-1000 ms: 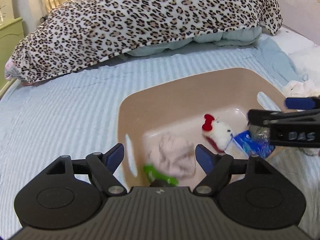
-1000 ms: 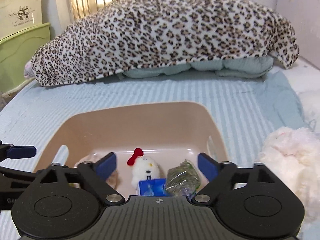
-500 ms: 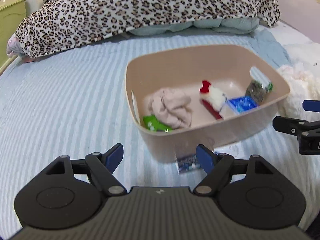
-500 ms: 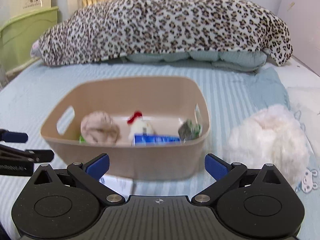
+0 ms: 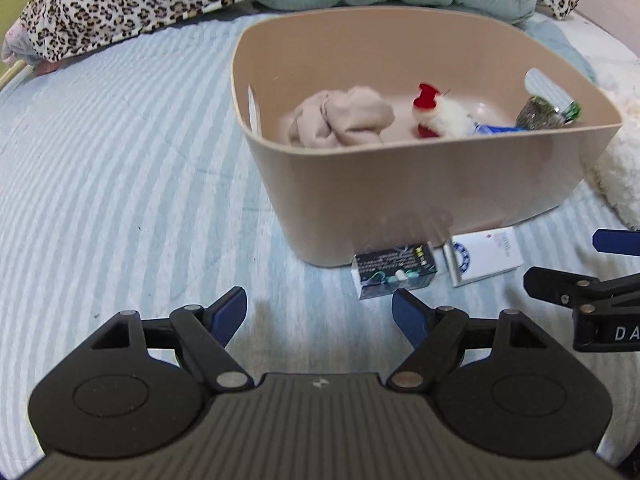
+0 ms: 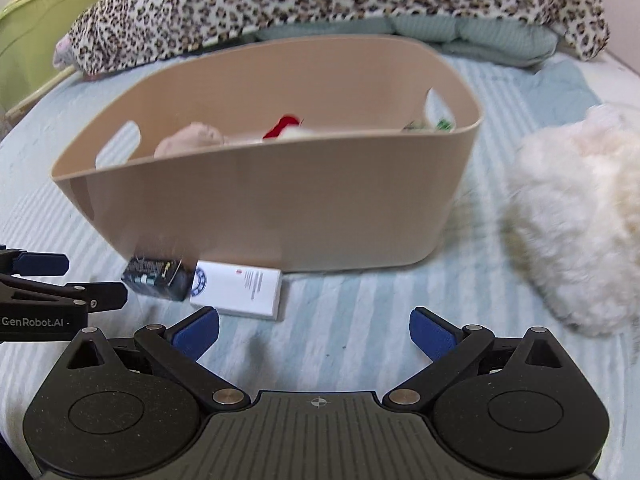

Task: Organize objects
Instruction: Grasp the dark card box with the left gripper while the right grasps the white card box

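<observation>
The bed (image 5: 120,168) carried a beige bin (image 5: 420,184), already holding a rag and a plush. A fluffy white throw (image 6: 576,220) sat beside it, clear of the path. The white box (image 6: 236,286) and smaller black box (image 5: 394,270) lay against the bin's front wall; probably light and stiff, best pinched across the short edges. Left gripper (image 5: 320,314) and right gripper (image 6: 314,330) both had their fingers spread, holding nothing.

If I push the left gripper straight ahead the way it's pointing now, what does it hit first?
Probably the small black box lying on the striped bedspread, just ahead of the open left gripper and a little right of centre. Behind it stands the tan bin. Depth is uncertain.
</observation>
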Demonstrator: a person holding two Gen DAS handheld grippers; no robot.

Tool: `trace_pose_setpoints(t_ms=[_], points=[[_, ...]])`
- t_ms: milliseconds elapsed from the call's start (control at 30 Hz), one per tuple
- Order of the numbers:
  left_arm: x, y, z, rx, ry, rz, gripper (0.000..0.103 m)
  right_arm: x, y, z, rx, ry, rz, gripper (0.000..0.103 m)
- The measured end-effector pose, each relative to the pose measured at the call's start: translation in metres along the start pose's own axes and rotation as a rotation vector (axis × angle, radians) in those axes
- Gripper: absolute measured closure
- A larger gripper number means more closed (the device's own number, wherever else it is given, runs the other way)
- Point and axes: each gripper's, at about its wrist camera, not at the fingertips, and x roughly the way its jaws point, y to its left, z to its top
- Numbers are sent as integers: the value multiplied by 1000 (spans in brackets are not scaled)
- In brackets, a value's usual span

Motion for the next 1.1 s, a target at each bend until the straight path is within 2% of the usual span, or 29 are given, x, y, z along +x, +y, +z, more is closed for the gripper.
trace_pose_setpoints(t_ms=[200,400,667,933,1100], points=[[7,12,-4,-22,-20,17,23,20,13,0,0,36,41,0],[7,21,-2,-63,-9,-12,23,35,22,3,23,56,71,0],[0,8,3,-56,-13,-64,23,37,11,3,64,51,-14,0],[14,-21,11,-49,8,-118,23,28,-22,-3,104,63,-20,0],[29,-34,13,-55,9,-88,23,31,-26,-3,108,55,-57,1]])
